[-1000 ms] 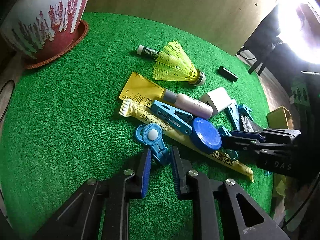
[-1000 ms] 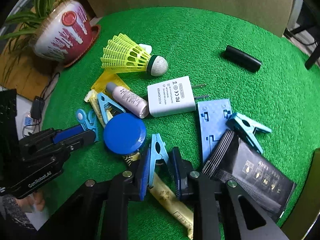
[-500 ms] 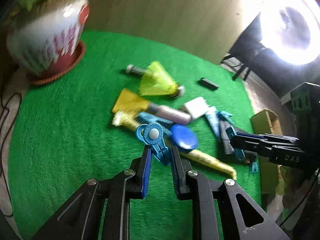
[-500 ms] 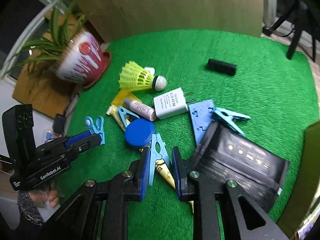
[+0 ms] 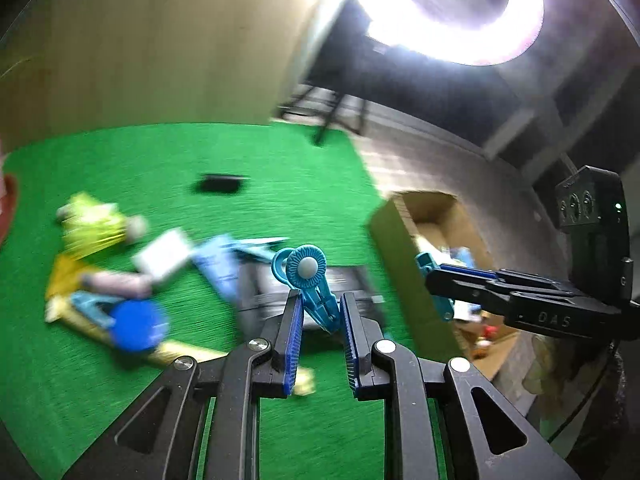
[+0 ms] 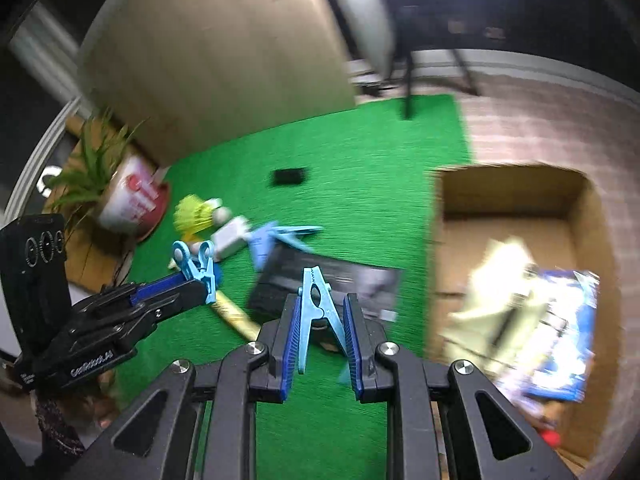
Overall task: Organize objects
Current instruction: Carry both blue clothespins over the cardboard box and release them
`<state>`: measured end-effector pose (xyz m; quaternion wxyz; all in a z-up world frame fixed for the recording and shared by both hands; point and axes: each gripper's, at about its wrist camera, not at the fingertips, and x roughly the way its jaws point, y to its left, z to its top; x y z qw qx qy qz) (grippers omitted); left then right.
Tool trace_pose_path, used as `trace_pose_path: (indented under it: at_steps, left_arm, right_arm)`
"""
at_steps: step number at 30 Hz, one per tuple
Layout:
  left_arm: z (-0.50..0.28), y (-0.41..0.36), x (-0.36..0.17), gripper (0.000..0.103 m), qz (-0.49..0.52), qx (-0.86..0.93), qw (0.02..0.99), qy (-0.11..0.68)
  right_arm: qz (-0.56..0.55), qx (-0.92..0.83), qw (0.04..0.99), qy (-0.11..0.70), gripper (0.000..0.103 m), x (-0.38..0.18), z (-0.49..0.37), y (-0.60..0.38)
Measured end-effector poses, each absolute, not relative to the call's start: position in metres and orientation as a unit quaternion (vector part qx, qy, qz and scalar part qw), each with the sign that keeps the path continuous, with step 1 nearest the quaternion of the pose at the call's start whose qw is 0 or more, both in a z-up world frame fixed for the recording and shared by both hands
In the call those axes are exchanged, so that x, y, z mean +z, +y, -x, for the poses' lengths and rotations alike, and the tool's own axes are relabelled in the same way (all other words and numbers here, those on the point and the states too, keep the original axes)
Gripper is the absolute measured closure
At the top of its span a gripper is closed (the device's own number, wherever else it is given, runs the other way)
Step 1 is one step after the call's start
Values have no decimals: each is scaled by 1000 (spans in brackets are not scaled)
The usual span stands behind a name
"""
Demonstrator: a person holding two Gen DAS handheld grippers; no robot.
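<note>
Seeing a potted plant (image 6: 124,196) standing far up-left of the right claw (image 6: 322,300), at the green mat (image 6: 360,168) edge. Noting a wooden panel (image 6: 224,60) rising beyond, tripod legs (image 6: 408,80) standing straight ahead, brick-patterned floor (image 6: 540,120) lying up-right.

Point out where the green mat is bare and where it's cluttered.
Bare: the green mat around and beyond the small black block, up to the tan wall, and the near strip under both grippers. Crowded: the blurred pile from shuttlecock to black packet. The cardboard box already holds items.

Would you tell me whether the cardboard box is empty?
No, the cardboard box already holds a blue packet and some pale wrapping.
</note>
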<state>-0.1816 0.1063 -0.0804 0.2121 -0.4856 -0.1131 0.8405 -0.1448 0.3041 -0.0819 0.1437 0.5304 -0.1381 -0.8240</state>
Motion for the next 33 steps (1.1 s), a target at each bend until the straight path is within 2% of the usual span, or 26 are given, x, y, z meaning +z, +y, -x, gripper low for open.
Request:
trace_pose_path:
  at_steps: [11,17,26,27,29,31,33]
  left_arm:
    - [204,244,-84,83,496,818,283,-70]
    - [208,285,-95,83,507,810,291,-52]
    - [211,300,-104,82,516,805,289,-47]
    - [213,301,-105,78,518,805,286,-46]
    - [213,301,-105,69,518,805,285,-48]
    - [213,298,-104,66,516,807,282,-50]
    - [212,295,-103,66,516,808,279,-52]
  right_arm:
    - [-526,-830,67,-173,84,-92,114,401]
    - [-532,-826,48,-179,83,-105,110,429]
    - [-537,-825,41,-174,82,-111,110,442]
    - [-535,-826,39,-173,79,-111,110,443]
    - [-532,-828,37,-175,54,-109,109,446]
    - [-523,-834,28,-175,49,-106,107,448]
    - [-521,-835,30,-176,49,-104,107,448]
